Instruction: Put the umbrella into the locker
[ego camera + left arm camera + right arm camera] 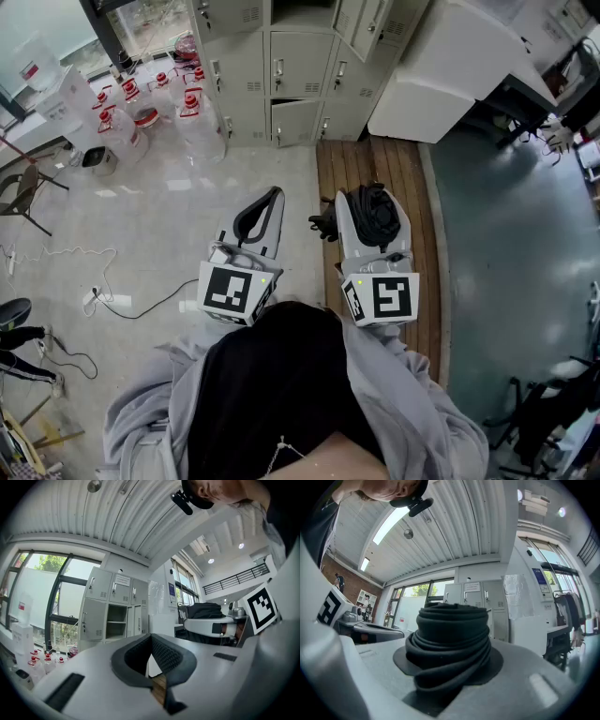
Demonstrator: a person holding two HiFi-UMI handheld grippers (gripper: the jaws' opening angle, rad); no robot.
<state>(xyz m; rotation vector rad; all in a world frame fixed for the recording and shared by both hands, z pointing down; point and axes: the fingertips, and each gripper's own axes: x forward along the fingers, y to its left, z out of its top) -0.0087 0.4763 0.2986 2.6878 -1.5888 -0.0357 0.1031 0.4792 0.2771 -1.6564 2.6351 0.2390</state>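
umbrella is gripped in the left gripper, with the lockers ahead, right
No: the umbrella is in the right gripper, not the left. The right gripper view shows its jaws closed on the rolled black fabric; the left gripper is shut on nothing. The lockers are ahead, as said.

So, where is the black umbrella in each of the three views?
Head view: umbrella just right of centre.
Left gripper view: right of middle, a small dark bundle.
Right gripper view: dead centre, large.
Shared landmark: the grey lockers.
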